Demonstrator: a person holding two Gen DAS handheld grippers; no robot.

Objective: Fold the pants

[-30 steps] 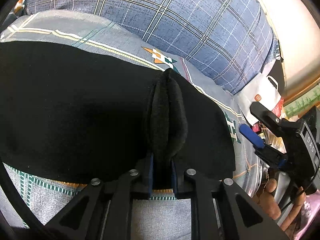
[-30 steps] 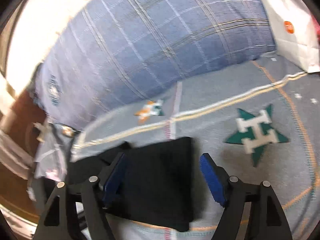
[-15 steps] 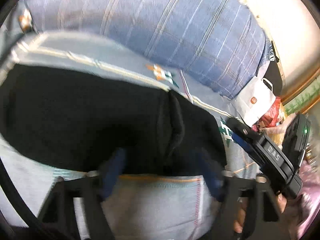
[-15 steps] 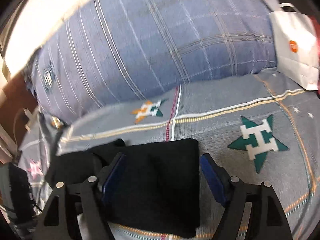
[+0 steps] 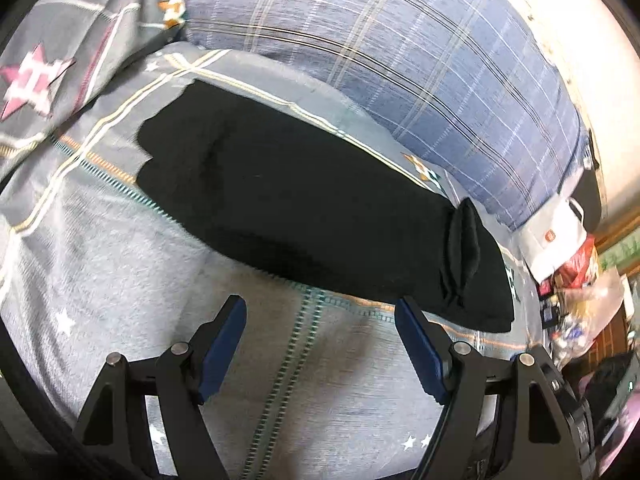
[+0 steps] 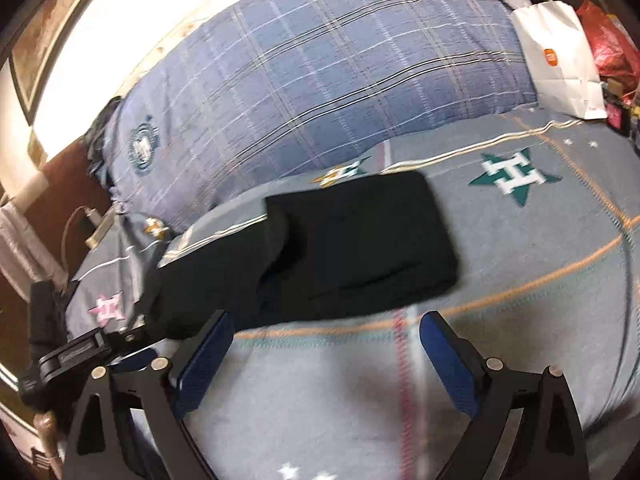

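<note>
Left tongs have released the pants — both tongs gape.

the left gripper is a black frame of flat angled struts with triangular cut-outs near the base. round silver screw heads sit at its joints, two on each side. each finger carries a long blue pad on its inner face, slightly glossy and with squared ends. part of a black housing with small pale lettering shows at the lower right edge of the left wrist view.

the right gripper has the same build: black struts, triangular cut-outs, silver screws at the pivots, and blue pads lining both fingers. the printed black plastic looks matte, with faintly lighter edges.
</note>
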